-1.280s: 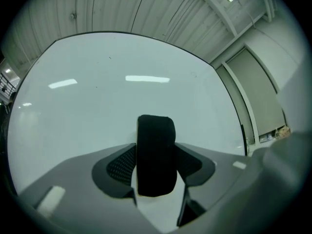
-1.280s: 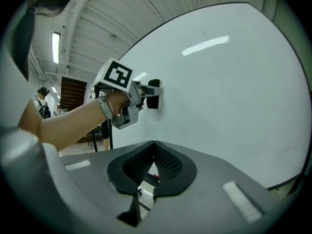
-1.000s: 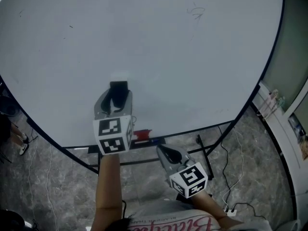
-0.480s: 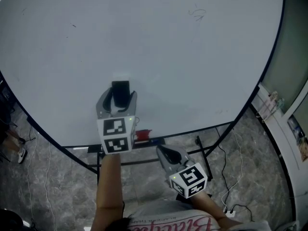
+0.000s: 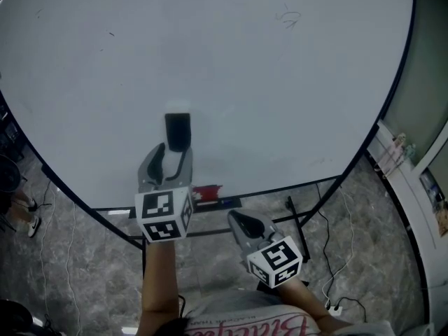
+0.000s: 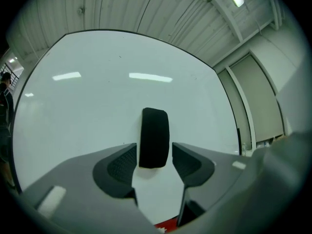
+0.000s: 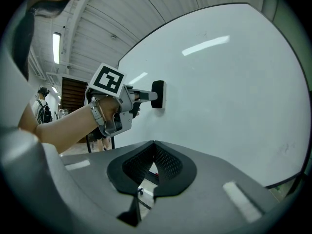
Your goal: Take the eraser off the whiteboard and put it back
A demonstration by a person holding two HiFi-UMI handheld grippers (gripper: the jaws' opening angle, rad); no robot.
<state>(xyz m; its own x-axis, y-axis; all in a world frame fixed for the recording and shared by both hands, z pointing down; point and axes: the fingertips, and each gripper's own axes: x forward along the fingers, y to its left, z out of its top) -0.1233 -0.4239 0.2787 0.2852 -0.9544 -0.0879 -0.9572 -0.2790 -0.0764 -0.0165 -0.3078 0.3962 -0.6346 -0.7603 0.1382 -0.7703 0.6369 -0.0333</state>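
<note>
The black eraser [image 5: 177, 131] sticks upright on the whiteboard [image 5: 294, 96]; the left gripper view shows it dead ahead [image 6: 154, 138]. My left gripper [image 5: 168, 157] points level at the board just below it, and its jaws are closing. White board shows on both sides between the eraser and the pads [image 6: 122, 164], so nothing is gripped. From the right gripper view the left gripper [image 7: 146, 95] has its tips at the eraser [image 7: 158, 93]. My right gripper [image 5: 241, 222] hangs lower, away from the board, shut and empty [image 7: 152, 152].
A red marker [image 5: 206, 193] lies on the tray under the board's lower edge. A faint scribble [image 5: 285, 17] marks the upper right of the board. Stand legs and cables [image 5: 334, 257] cross the grey floor. A person [image 7: 43, 108] stands far off at the left.
The left gripper has drawn back from the board and lower in the head view, leaving the eraser stuck to the board. The right gripper has not moved.
</note>
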